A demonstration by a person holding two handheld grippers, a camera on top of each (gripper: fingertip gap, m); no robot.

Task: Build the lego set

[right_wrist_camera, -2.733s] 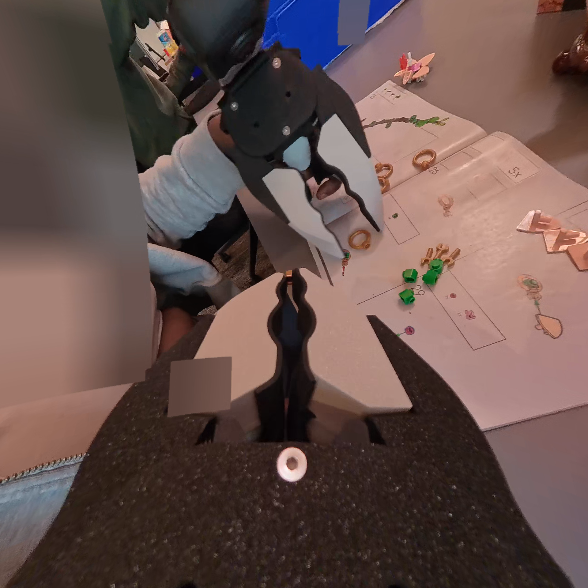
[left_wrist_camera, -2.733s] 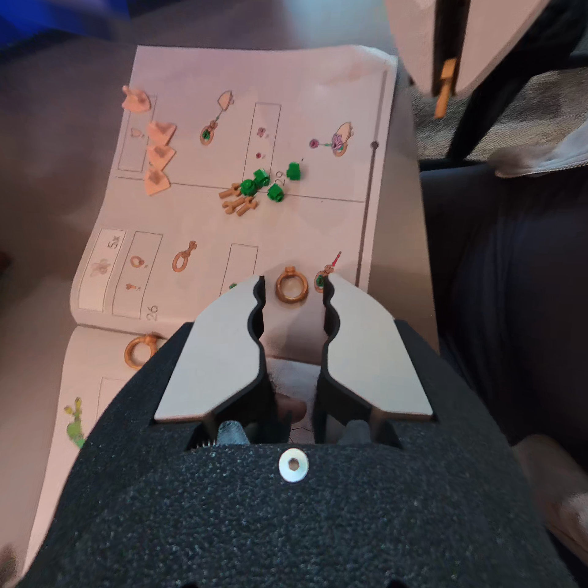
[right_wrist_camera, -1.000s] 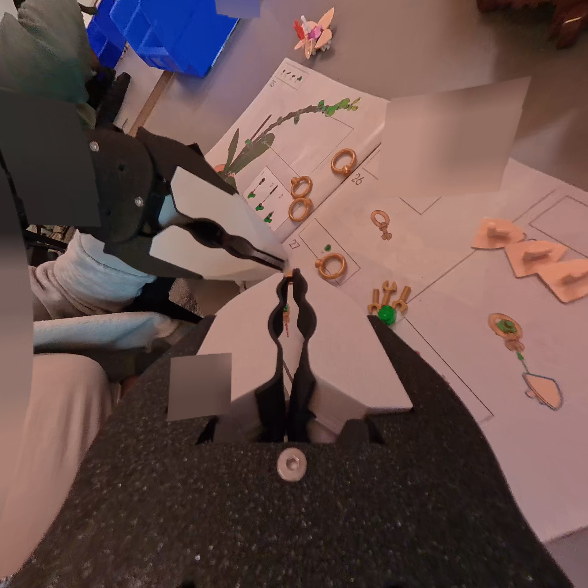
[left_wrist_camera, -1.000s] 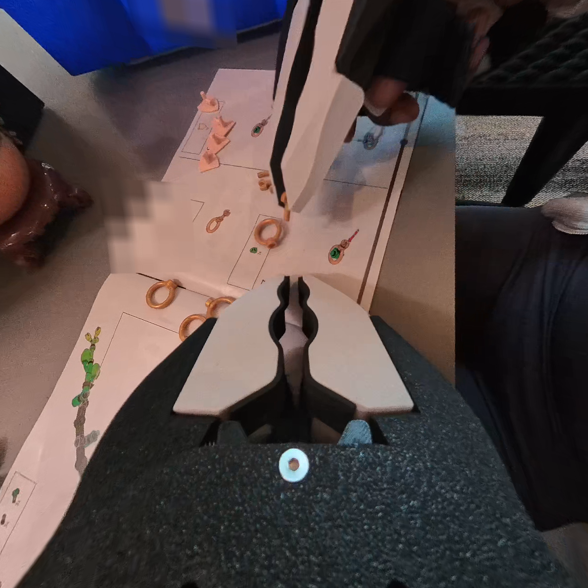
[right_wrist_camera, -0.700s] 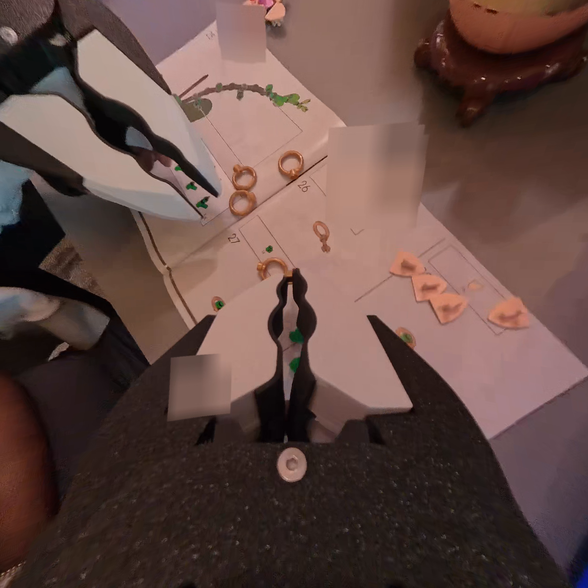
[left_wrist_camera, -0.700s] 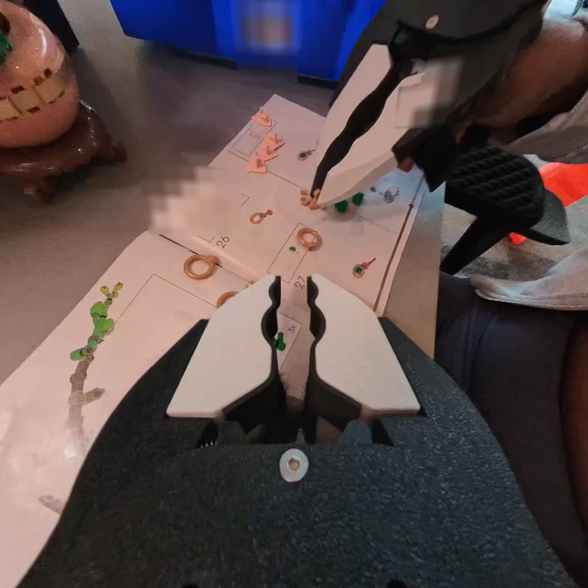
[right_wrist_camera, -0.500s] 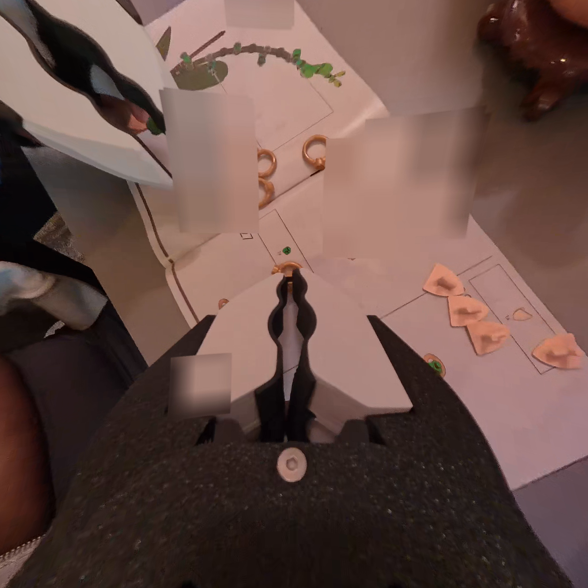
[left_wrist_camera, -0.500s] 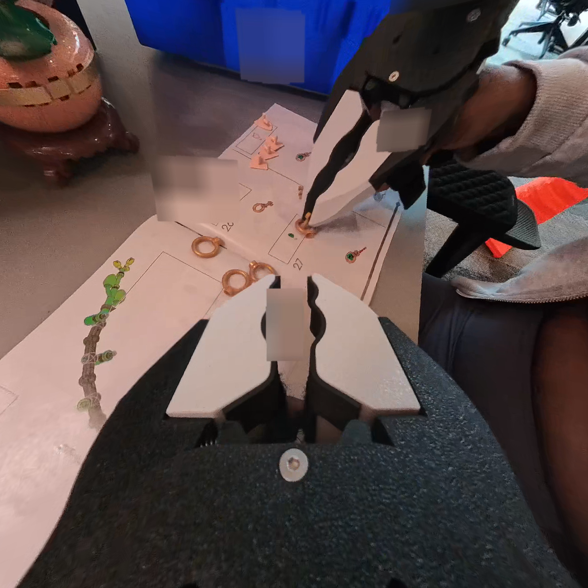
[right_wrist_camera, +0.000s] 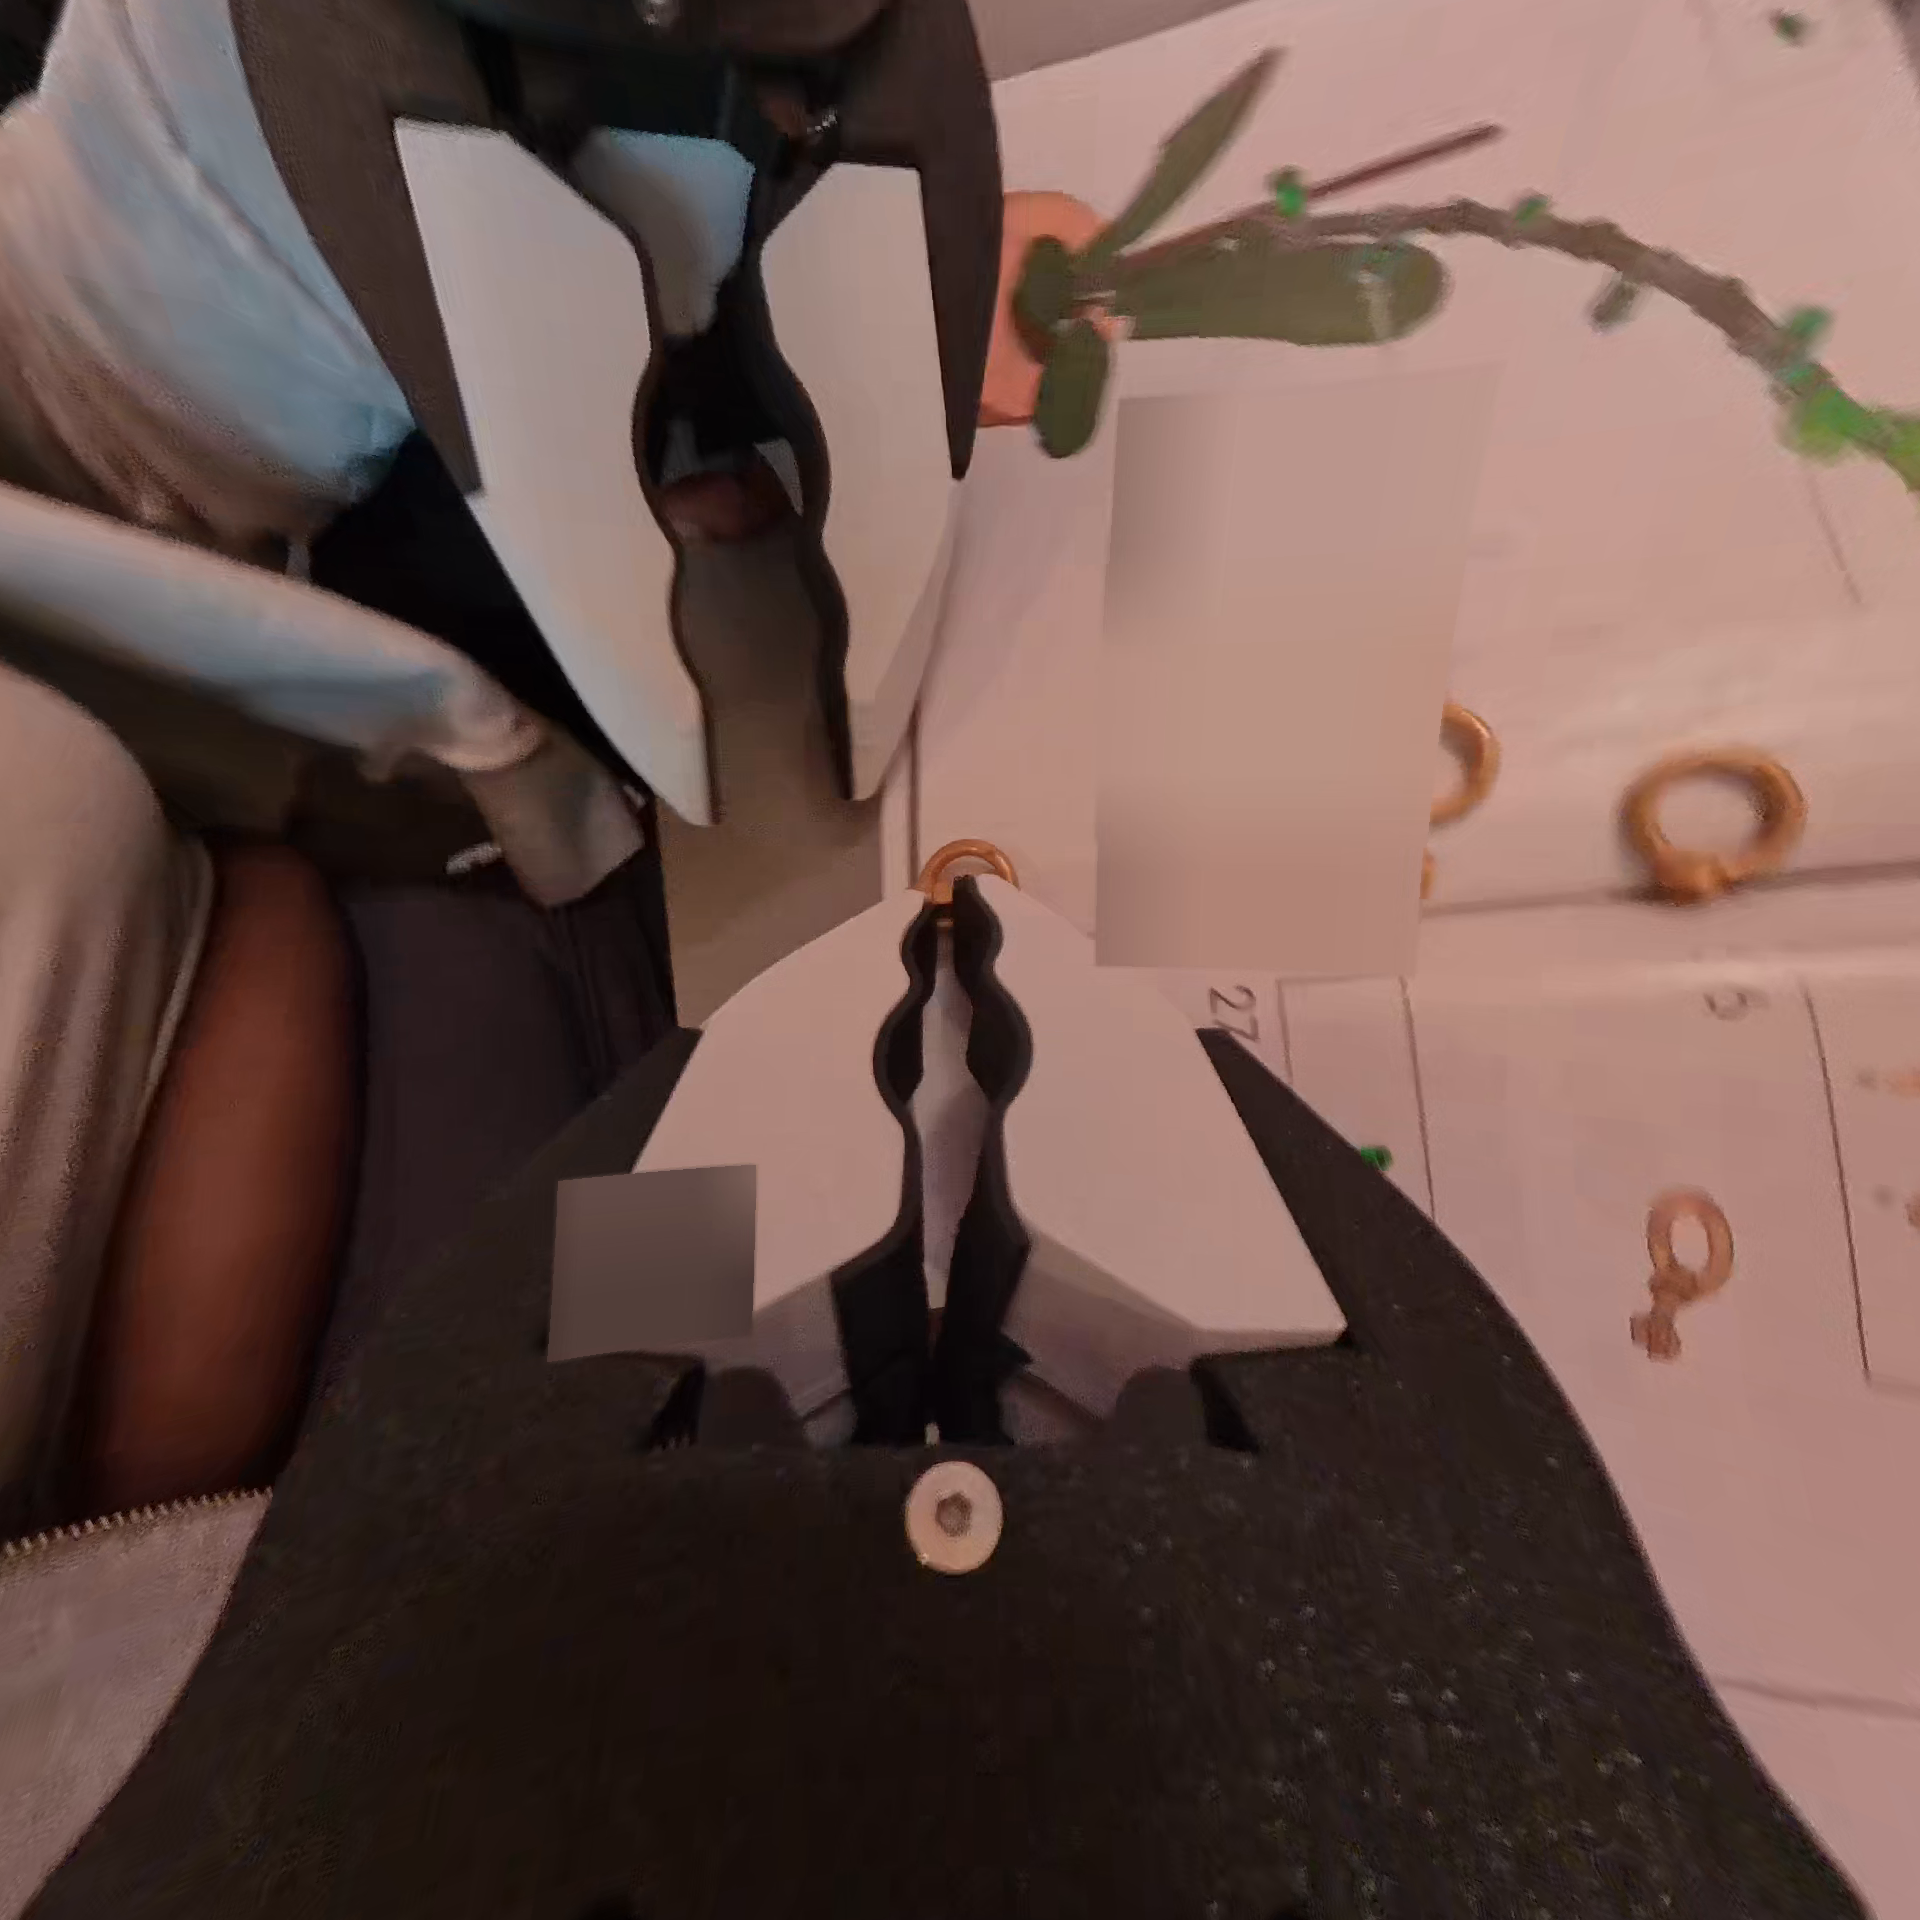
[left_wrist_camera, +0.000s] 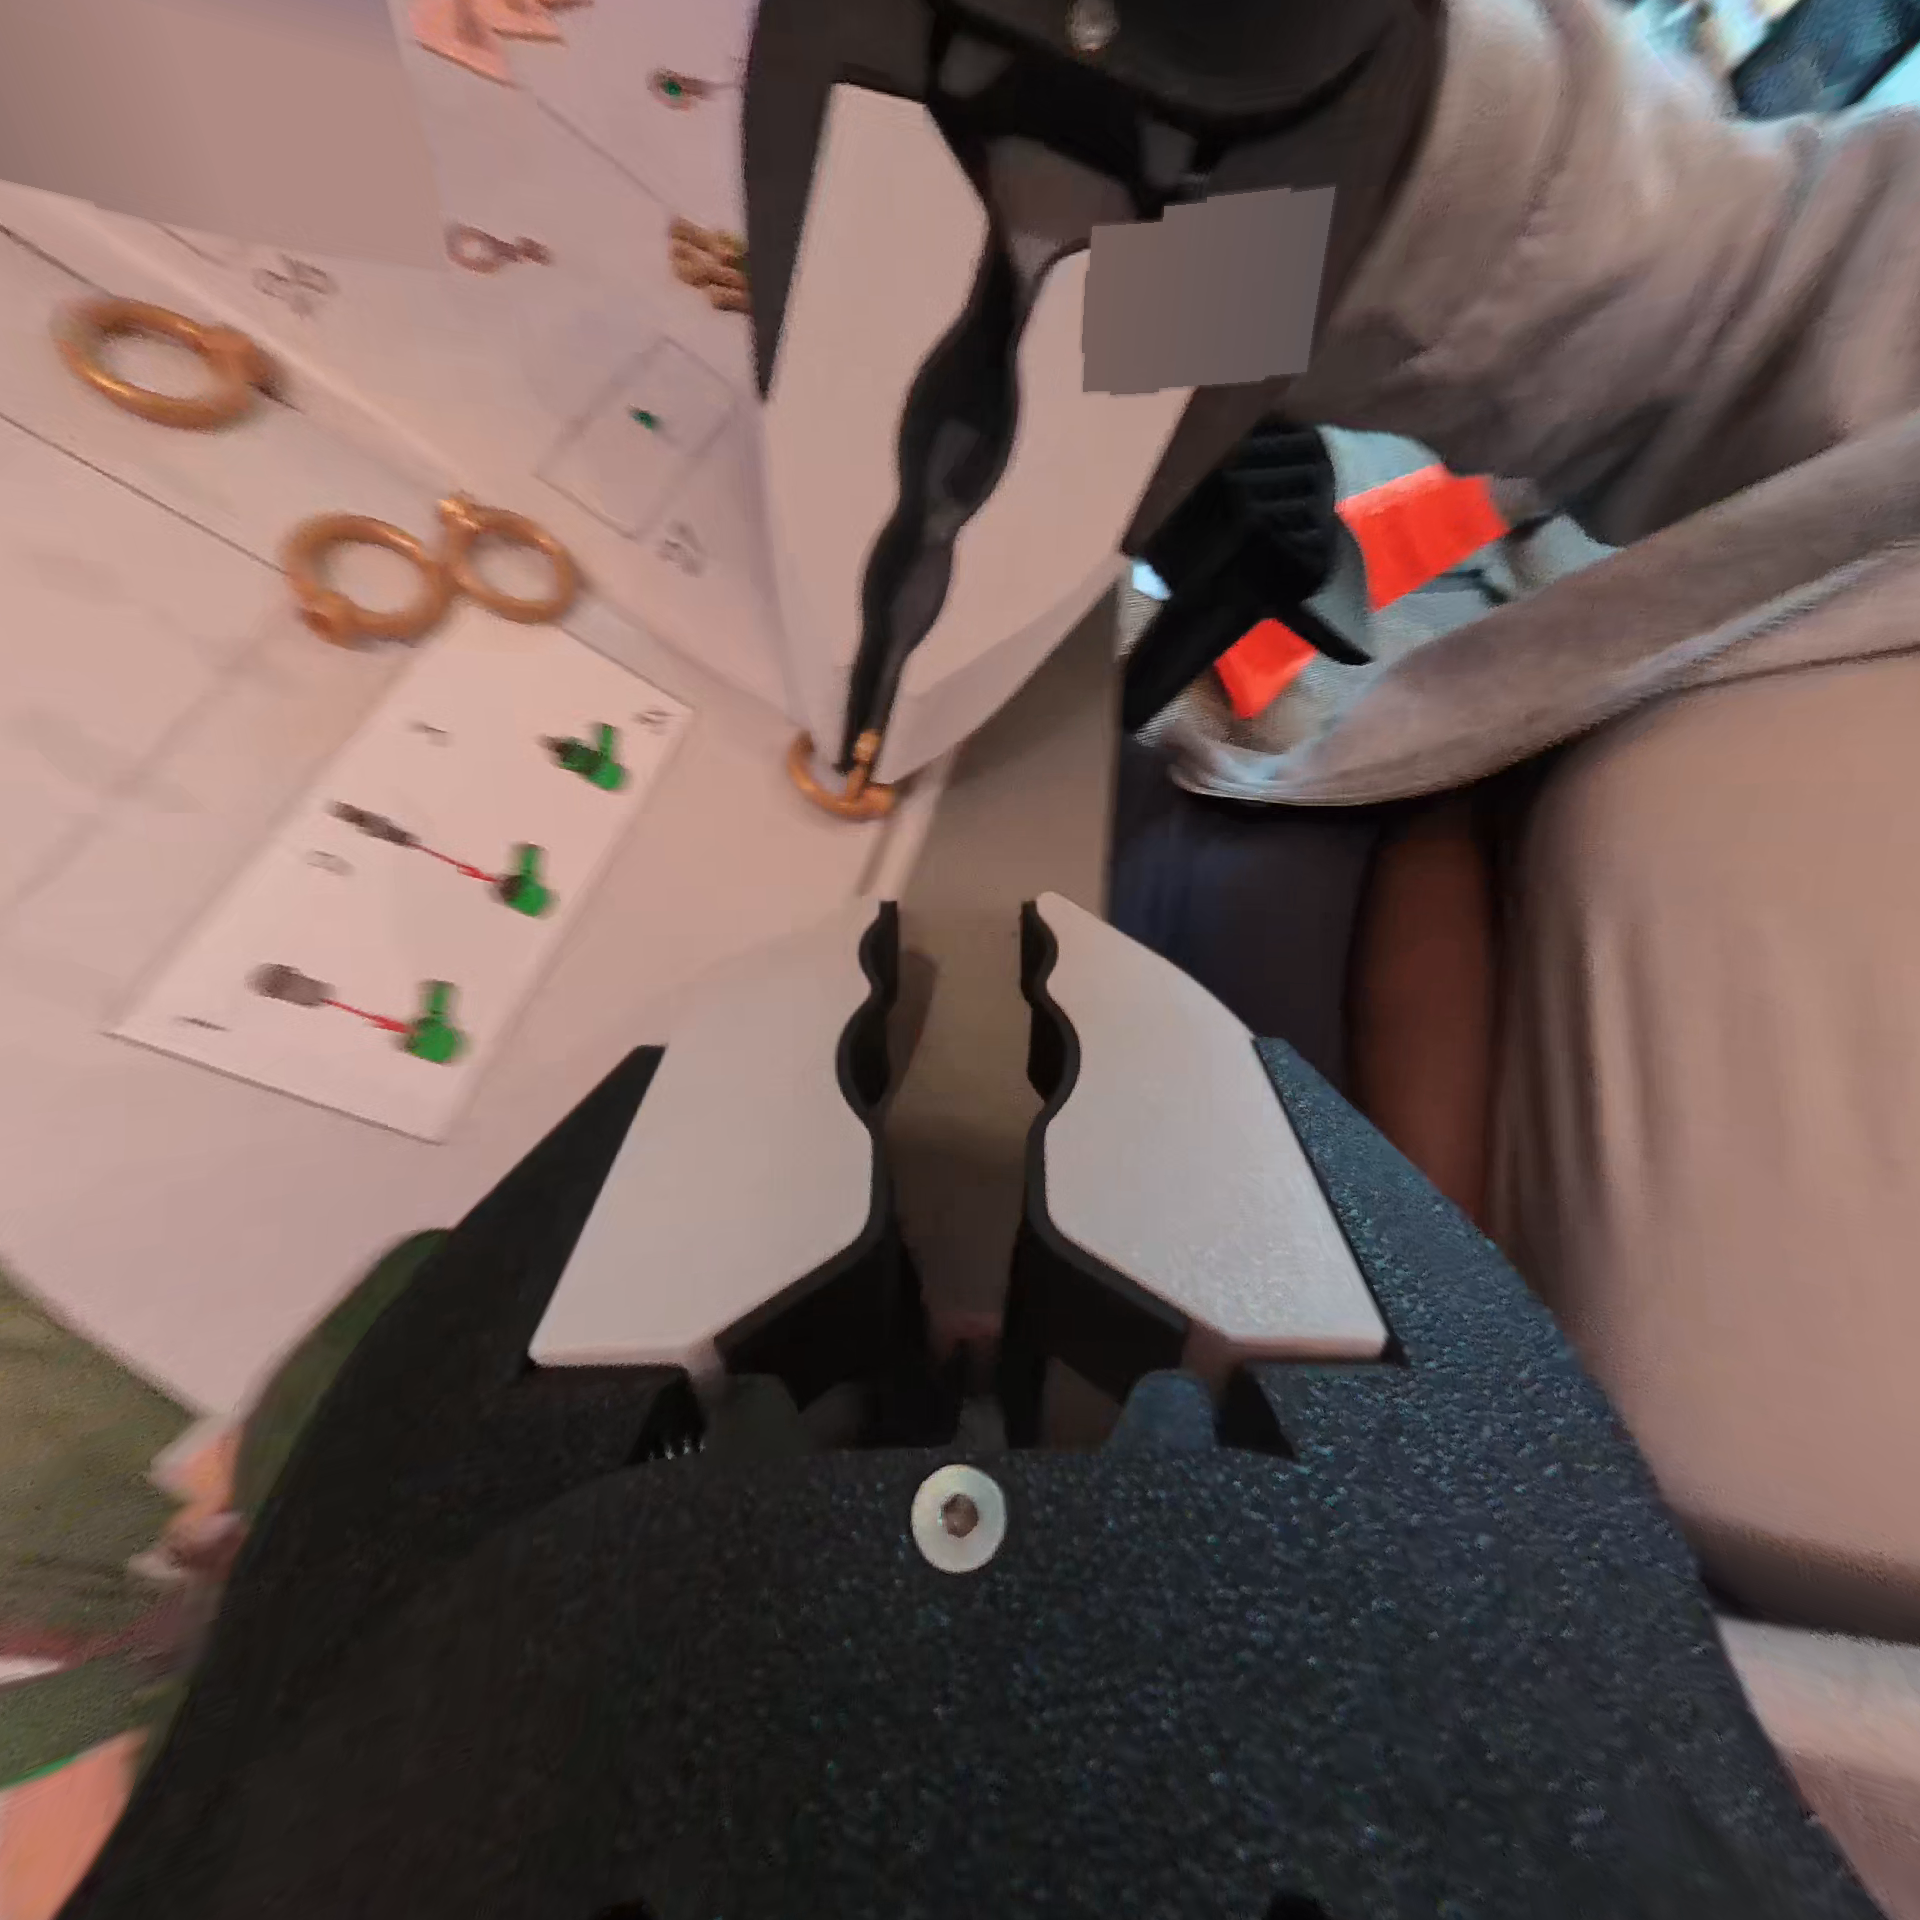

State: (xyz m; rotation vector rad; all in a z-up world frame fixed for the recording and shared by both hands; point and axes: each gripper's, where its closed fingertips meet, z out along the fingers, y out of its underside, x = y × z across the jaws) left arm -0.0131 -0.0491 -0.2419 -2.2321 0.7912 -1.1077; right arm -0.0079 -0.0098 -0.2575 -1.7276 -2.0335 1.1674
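Note:
My right gripper [right_wrist_camera: 961, 896] is shut on the small stud of a gold ring [right_wrist_camera: 966, 857]. In the left wrist view the ring [left_wrist_camera: 840, 781] hangs at that gripper's tips [left_wrist_camera: 868, 743], over the near edge of the paper instruction sheet [left_wrist_camera: 312, 1195]. My left gripper [left_wrist_camera: 956, 920] is open and empty, its tips a short way from the ring and pointing at it. In the right wrist view the left gripper [right_wrist_camera: 779, 795] shows open just beyond the ring.
Three more gold rings lie on the sheet [left_wrist_camera: 156, 364], [left_wrist_camera: 364, 582], [left_wrist_camera: 520, 561]; two of them also show in the right wrist view [right_wrist_camera: 1704, 821], [right_wrist_camera: 1465, 758]. Small gold pieces [left_wrist_camera: 712, 260] lie farther back. The table edge and the person's lap and sleeves are at the right [left_wrist_camera: 1662, 935].
My right gripper has taken a gold ring off the sheet and carried it to the sheet's edge, close to my left gripper. My left gripper has opened wider and turned toward it.

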